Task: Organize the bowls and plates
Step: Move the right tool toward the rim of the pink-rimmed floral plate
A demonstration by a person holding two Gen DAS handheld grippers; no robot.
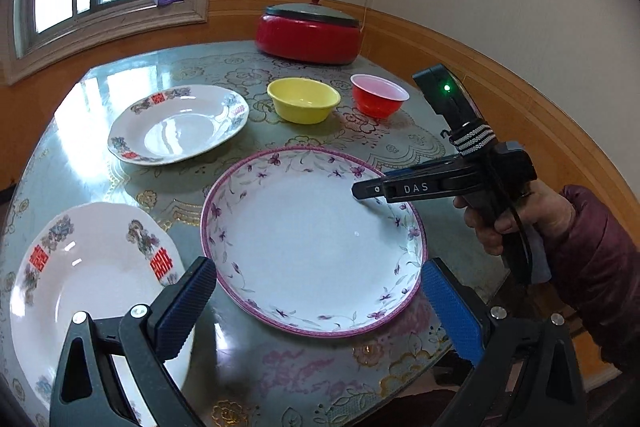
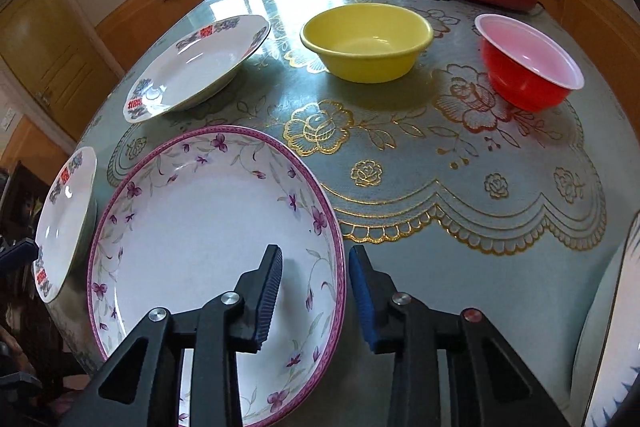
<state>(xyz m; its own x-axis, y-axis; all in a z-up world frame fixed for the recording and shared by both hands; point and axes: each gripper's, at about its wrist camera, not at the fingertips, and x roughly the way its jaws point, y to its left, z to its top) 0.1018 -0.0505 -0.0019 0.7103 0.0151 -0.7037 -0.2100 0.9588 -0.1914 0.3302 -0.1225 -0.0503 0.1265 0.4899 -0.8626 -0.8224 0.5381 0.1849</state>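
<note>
On the tabletop [image 2: 400, 155] the purple-flowered plate [image 1: 316, 243] lies in the middle, with two red-and-blue patterned plates [image 1: 178, 123] to its left and the yellow bowl [image 2: 366, 43] and red bowl [image 2: 528, 67] beyond it, all apart from one another. Our left claw [image 1: 320, 307] hangs wide and released over the plate's near edge, touching nothing, and we should keep it clear. Our right claw [image 2: 316, 303] straddles the plate's right rim, one pad inside and one outside, a gap showing on both sides; we should seat the rim deep between the pads before clenching and lifting level, or the glazed edge may slip.
</note>
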